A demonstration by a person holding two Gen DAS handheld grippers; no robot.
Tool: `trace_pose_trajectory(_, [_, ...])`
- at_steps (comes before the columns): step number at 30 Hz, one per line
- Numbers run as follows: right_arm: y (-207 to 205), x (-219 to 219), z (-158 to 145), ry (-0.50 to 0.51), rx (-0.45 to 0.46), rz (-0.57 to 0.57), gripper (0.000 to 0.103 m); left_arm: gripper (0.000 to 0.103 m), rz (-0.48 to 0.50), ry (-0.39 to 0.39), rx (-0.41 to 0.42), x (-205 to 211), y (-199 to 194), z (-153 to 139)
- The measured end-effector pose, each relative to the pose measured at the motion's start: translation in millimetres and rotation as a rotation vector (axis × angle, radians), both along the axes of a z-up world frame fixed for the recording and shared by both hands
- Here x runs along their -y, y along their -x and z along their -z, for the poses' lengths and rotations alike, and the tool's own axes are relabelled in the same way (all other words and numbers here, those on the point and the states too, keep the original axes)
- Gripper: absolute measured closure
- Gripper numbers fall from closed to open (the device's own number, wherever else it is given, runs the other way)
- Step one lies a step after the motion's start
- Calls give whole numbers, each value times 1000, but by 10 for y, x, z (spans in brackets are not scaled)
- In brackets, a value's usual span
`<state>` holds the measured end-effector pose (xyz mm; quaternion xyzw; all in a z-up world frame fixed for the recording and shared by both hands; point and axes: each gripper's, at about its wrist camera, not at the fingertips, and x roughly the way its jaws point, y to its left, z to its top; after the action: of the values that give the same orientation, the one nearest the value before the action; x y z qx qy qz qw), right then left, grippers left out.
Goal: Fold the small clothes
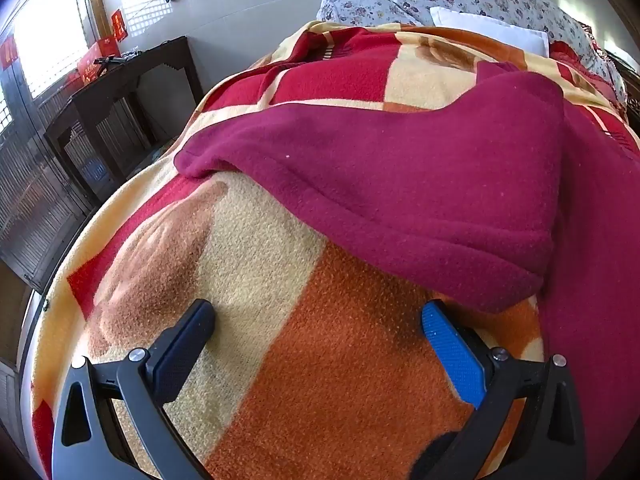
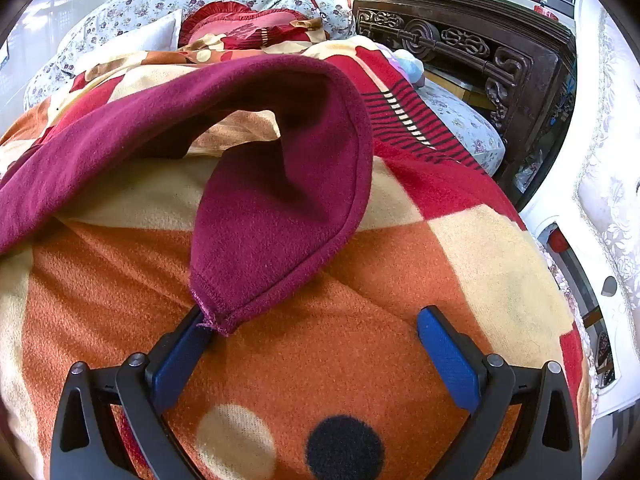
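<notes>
My right claw [image 2: 314,322] gapes wide, maroon garment [image 2: 280,216] corner brushing its left finger, left claw [image 1: 318,316] wide open over the checked blanket [image 1: 320,360]

Maroon garment [image 2: 276,216] corner against wide-spread right claw [image 2: 316,320], over checked blanket [image 2: 400,264].

My left claw [image 1: 318,322]: matte black plastic frame, triangular cutouts in both arms, silver round screw heads at the pivots. One pad textured bright blue, the other looks dark navy in shade. My right claw [image 2: 316,326]: same black frame, same cutouts and silver screws, both pads blue. No cables, sleeves or skin visible.
</notes>
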<state>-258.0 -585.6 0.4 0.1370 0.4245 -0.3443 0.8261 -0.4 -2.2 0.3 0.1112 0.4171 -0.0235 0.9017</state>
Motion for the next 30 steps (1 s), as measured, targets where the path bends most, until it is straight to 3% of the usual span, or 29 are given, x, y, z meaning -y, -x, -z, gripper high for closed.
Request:
trace_pose_trajectory(11, [-39,16,6,0,0,0,0,0,17,27,-45,39,92,-69])
trace_pose_trajectory(19, [-61,15,7,6,-8,2,0,0,89,72,36,224,682,-529])
trace_pose_trajectory(22, [-47,-9,-28,-9,-15,6,0,0,134,133,40,327,880,-665])
trace_pose_trajectory(26, [33,-137,-122,-99,-69,-3,0,0,175,161,37,501,1045,-743])
trace_pose_trajectory(30, [234,-617,-398,-90,-42,-48,0,0,204,164,31,675,1151,-754])
